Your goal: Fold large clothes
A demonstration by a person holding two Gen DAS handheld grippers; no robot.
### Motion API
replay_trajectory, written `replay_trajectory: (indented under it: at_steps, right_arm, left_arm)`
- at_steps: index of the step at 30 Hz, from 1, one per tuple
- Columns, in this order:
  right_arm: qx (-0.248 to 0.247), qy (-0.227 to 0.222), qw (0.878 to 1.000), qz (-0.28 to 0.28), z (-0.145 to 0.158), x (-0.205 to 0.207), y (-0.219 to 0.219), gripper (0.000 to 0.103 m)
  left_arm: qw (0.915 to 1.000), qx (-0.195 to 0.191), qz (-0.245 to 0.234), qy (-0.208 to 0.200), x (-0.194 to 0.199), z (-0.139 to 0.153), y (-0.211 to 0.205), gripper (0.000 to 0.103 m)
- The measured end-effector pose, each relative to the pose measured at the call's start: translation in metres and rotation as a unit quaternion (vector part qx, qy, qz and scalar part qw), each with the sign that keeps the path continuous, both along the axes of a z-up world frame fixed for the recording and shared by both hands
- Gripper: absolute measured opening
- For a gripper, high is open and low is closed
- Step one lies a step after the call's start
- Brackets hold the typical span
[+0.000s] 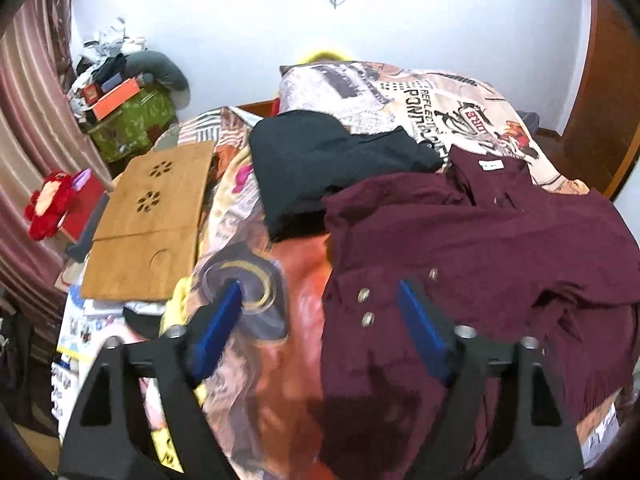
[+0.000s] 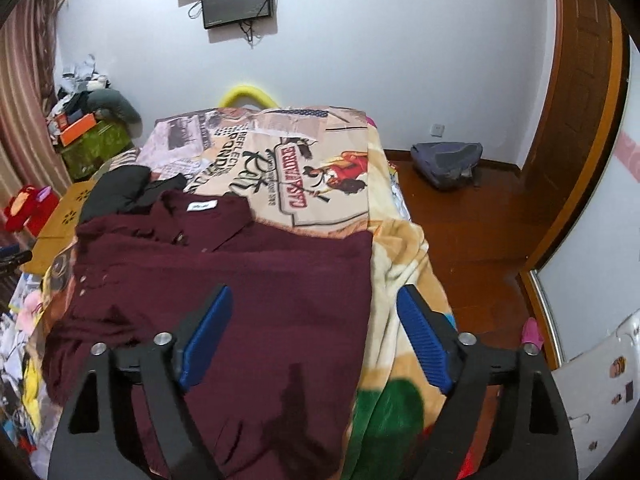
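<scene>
Ahead, a white wall carries a dark screen. Striped pink curtains hang left. A wooden door and glossy wood floor lie right of the bed.

Both wrist views look down the bed toward the wall, close above — sharing the maroon shirt.

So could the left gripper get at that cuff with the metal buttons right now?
Probably yes. The left gripper is open and hangs over the maroon shirt, with the buttoned cuff lying uncovered between its fingers. Nothing lies on it.
</scene>
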State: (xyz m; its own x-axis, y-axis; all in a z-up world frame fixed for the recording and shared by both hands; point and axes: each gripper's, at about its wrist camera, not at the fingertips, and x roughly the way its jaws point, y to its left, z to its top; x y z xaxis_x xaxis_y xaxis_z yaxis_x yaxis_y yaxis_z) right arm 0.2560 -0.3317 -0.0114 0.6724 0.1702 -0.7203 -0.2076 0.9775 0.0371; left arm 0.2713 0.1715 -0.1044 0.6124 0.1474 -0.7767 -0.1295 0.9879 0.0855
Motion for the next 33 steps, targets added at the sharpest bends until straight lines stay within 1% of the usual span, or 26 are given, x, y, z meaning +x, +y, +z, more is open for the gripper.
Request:
replay_trajectory:
  at_steps: [2,5,7,9,11,12,14,15,17,18,21,22,25,27,29,30,31,32,33]
  right_arm:
    - [-0.002,0.003,1.000,0.001,-0.004,-0.012,0.001,0.083]
    - [0.007,0.015,1.000,0.004,-0.014,-0.027,0.002,0.083]
    - [0.016,0.027,0.999,0.000,-0.023,-0.036,0.000,0.084]
    - [0.026,0.048,0.998,-0.005,-0.035,-0.043,-0.001,0.084]
    - [0.038,0.068,0.997,-0.010,-0.048,-0.050,-0.003,0.084]
    - [0.042,0.076,0.996,-0.014,-0.054,-0.053,-0.005,0.084]
    - [0.053,0.098,0.994,-0.023,-0.069,-0.057,-0.007,0.084]
    - [0.058,0.107,0.992,-0.025,-0.075,-0.060,-0.007,0.084]
    - [0.072,0.126,0.989,-0.030,-0.087,-0.065,-0.008,0.084]
    - [0.085,0.138,0.986,-0.034,-0.094,-0.067,-0.009,0.084]
    - [0.116,0.165,0.979,-0.035,-0.111,-0.074,-0.009,0.084]
    - [0.123,0.172,0.977,-0.030,-0.116,-0.075,-0.007,0.084]
    - [0.141,0.178,0.974,-0.020,-0.126,-0.078,-0.001,0.084]
    - [0.153,0.188,0.970,-0.015,-0.133,-0.078,0.004,0.083]
    - [0.167,0.194,0.967,-0.011,-0.140,-0.079,0.009,0.076]
    - [0.162,0.193,0.968,-0.011,-0.140,-0.080,0.013,0.073]
    - [0.150,0.184,0.971,-0.010,-0.138,-0.082,0.018,0.065]
    - [0.144,0.175,0.974,-0.004,-0.135,-0.083,0.019,0.055]
    - [0.141,0.170,0.975,0.001,-0.132,-0.084,0.020,0.049]
  left_arm:
    - [1.0000,-0.004,0.004,0.000,-0.013,0.000,0.004,0.088]
    - [0.9996,-0.020,0.013,0.015,-0.033,-0.009,0.012,0.088]
    - [0.9985,-0.041,0.018,0.031,-0.047,-0.022,0.018,0.088]
    - [0.9969,-0.053,0.019,0.053,-0.057,-0.040,0.020,0.088]
    - [0.9955,-0.057,0.020,0.073,-0.066,-0.055,0.019,0.088]
    - [0.9941,-0.064,0.017,0.086,-0.071,-0.068,0.017,0.088]
    - [0.9915,-0.080,0.013,0.102,-0.079,-0.082,0.015,0.088]
    - [0.9889,-0.094,0.012,0.114,-0.083,-0.093,0.014,0.088]
    - [0.9849,-0.118,0.012,0.126,-0.088,-0.105,0.013,0.088]
    - [0.9819,-0.136,0.011,0.131,-0.091,-0.112,0.012,0.088]
    - [0.9702,-0.196,0.015,0.141,-0.096,-0.128,0.014,0.088]
    - [0.9648,-0.218,0.018,0.145,-0.098,-0.135,0.014,0.088]
    - [0.9535,-0.258,0.022,0.155,-0.101,-0.152,0.009,0.086]
    - [0.9492,-0.269,0.015,0.162,-0.100,-0.156,0.001,0.084]
    - [0.9418,-0.292,0.002,0.166,-0.101,-0.161,-0.009,0.084]
    - [0.9374,-0.304,-0.010,0.169,-0.101,-0.162,-0.017,0.080]
    - [0.9392,-0.298,-0.019,0.169,-0.101,-0.161,-0.023,0.079]
    - [0.9452,-0.281,-0.022,0.165,-0.101,-0.157,-0.029,0.076]
    - [0.9521,-0.260,-0.029,0.158,-0.101,-0.152,-0.036,0.070]
